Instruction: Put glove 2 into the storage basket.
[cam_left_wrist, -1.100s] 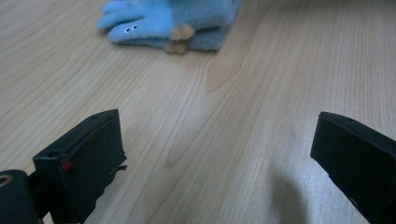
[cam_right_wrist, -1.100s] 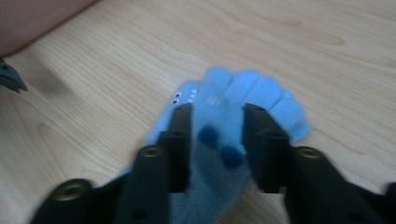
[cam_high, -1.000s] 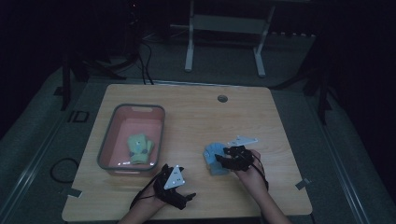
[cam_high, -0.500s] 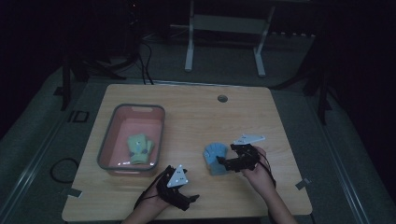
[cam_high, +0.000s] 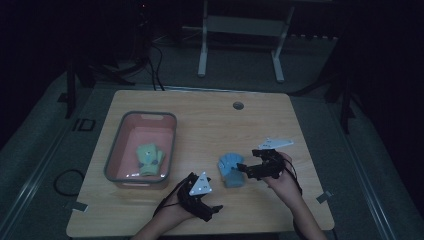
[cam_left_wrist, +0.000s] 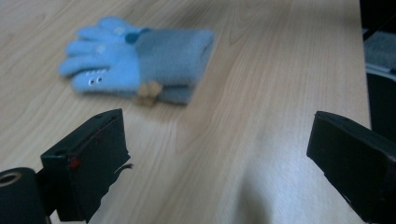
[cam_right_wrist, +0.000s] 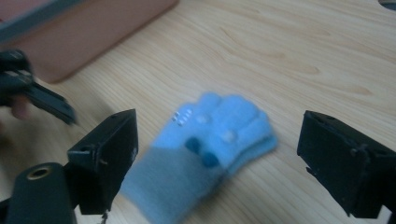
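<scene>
And there sit the blue gloves (cam_high: 231, 167), a folded pair lying flat on the wooden counter (cam_high: 210, 125), free of any grip, finger ends pointing toward the counter's far edge and the grey cuffs toward the person. The right claw (cam_high: 241, 168) sits just to the right of the gloves at their cuff end, its jaws having just been opening and now spread wide; in the right gripper view the gloves (cam_right_wrist: 210, 154) lie on the wood between and just beyond those two black jaws, with neither pad pressing on the knit. The left claw (cam_high: 212, 210) hangs to the near left of the gloves, a short way off, jaws wide apart as well; in the left gripper view the gloves (cam_left_wrist: 140, 65) lie ahead of it on bare wood, nothing between the jaws but counter. White dots and a small tan tuft show on the top glove there. Well to the left of the gloves stands a pink tub (cam_high: 116, 155) with a grey rim, and inside it a green pair of gloves (cam_high: 149, 159) lies on the bottom.
</scene>
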